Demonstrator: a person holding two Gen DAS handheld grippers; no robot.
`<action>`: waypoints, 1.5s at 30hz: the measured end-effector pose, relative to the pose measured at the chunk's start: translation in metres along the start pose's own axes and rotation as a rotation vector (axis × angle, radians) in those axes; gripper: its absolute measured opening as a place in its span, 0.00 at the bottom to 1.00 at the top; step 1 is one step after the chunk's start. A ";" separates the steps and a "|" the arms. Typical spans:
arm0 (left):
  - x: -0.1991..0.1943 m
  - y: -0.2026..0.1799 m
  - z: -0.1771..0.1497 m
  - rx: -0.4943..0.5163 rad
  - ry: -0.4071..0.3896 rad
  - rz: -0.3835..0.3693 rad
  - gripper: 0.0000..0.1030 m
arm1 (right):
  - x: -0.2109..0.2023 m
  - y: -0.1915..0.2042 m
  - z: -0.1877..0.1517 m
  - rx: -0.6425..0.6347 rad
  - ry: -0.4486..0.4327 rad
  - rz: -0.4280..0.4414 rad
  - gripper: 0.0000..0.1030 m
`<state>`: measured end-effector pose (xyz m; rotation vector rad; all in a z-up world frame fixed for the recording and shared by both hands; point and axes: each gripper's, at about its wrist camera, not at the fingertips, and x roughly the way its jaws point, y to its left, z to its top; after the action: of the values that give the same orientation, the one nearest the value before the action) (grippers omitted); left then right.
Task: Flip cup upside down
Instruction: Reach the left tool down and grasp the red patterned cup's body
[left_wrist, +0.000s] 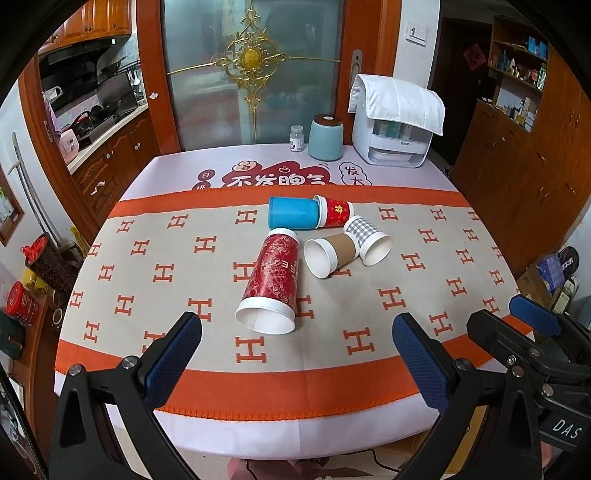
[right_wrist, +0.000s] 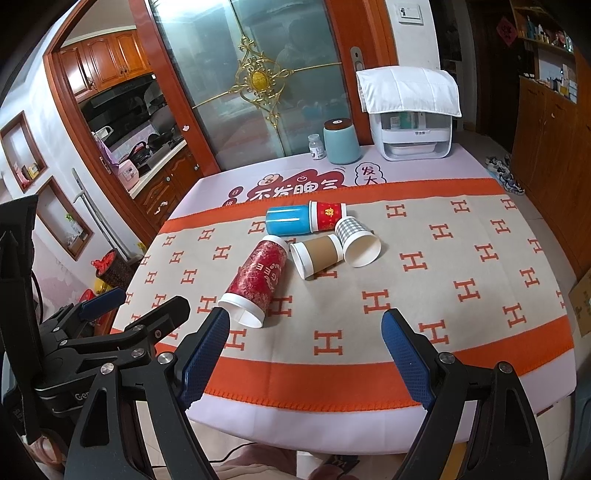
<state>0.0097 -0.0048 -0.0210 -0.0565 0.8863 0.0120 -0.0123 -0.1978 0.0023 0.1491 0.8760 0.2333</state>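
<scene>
Several cups lie on their sides mid-table: a tall red patterned cup (left_wrist: 271, 278) (right_wrist: 256, 278) with its mouth toward me, a brown-sleeved cup (left_wrist: 330, 253) (right_wrist: 317, 254), a grey checked cup (left_wrist: 367, 236) (right_wrist: 356, 236), a small red cup (left_wrist: 334, 211) (right_wrist: 327, 216) and a blue cup (left_wrist: 291, 213) (right_wrist: 288, 220). My left gripper (left_wrist: 295, 336) is open and empty, just short of the tall red cup. My right gripper (right_wrist: 304, 328) is open and empty over the near table edge; it also shows in the left wrist view (left_wrist: 517, 321). The left gripper shows in the right wrist view (right_wrist: 136, 304).
An orange and grey cloth (left_wrist: 406, 295) (right_wrist: 443, 280) covers the table. At the back stand a teal canister (left_wrist: 325, 138) (right_wrist: 341, 142), a small jar (left_wrist: 296, 138) (right_wrist: 316, 146) and a white appliance (left_wrist: 391, 136) (right_wrist: 415, 125) with a cloth over it. A glass door is behind; wooden cabinets are at right.
</scene>
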 end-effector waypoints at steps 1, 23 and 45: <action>0.000 0.000 0.001 0.001 0.003 0.000 0.99 | -0.001 0.000 0.000 0.000 0.000 0.000 0.83; 0.042 0.023 0.038 0.050 0.084 -0.011 0.99 | 0.042 0.014 0.017 0.050 0.045 -0.006 0.83; 0.248 0.068 0.100 0.010 0.573 -0.191 0.99 | 0.215 -0.025 0.069 0.257 0.250 -0.074 0.83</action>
<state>0.2415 0.0653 -0.1529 -0.1393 1.4500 -0.1952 0.1773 -0.1675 -0.1191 0.3312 1.1566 0.0700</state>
